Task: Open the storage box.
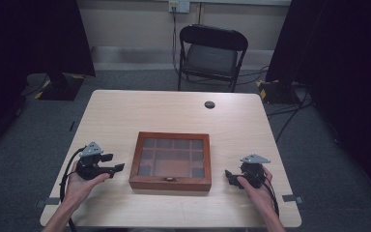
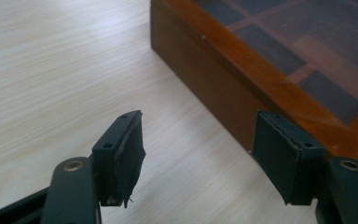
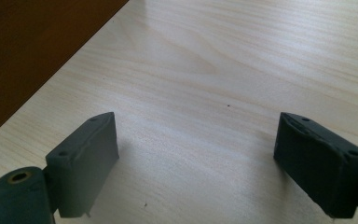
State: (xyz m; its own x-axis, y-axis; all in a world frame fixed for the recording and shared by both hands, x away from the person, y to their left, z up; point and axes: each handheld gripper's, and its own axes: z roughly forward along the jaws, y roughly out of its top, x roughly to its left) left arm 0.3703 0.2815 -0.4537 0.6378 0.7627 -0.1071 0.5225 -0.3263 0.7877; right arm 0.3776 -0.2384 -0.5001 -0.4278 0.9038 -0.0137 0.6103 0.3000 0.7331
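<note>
A shallow brown wooden box with a glass lid over several compartments lies shut in the middle of the table, a small clasp on its near side. My left gripper, held in a hand left of the box, points at the box's left side; in the left gripper view the left gripper stands open with bare table between the pads, the box wall just beyond. My right gripper hovers right of the box. In the right gripper view the right gripper is wide open over bare wood, the box at upper left.
The light wooden table has a dark round cable hole near its far edge. A black folding chair stands behind the table. Dark curtains hang at both sides, and cables lie on the grey floor.
</note>
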